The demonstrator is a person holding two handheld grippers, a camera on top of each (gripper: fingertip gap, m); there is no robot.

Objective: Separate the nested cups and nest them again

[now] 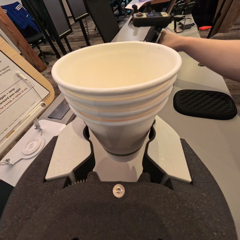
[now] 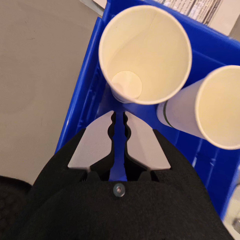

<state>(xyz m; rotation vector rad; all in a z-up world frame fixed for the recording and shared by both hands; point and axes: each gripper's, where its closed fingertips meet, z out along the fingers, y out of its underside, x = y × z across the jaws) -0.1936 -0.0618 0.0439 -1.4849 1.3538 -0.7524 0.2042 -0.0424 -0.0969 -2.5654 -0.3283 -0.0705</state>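
In the left wrist view, the left gripper [image 1: 120,137] had its two fingers closed around the lower wall of a stack of nested paper cups [image 1: 115,90], several rolled rims showing one under another at the centre of the frame, the base lifted clear of the grey table [image 1: 194,149]. A black padded mat [image 1: 205,103] lay at the right, a clipboard stand [image 1: 19,90] at the left edge, and a person's arm [image 1: 201,52] reached toward the upper right. In the right wrist view, the right gripper [image 2: 118,114] held nothing, its fingers drawn near together with only a narrow gap, poised over a blue bin [image 2: 162,149]. One loose cup [image 2: 144,54] stood in the bin at upper centre; a second loose cup [image 2: 207,110] lay tilted at the right edge. The separating looked partly done. To do it well, the right gripper would probably need to spread wider, pinch only the top rim, and pull straight along the stack's axis while the left held firm without crushing.
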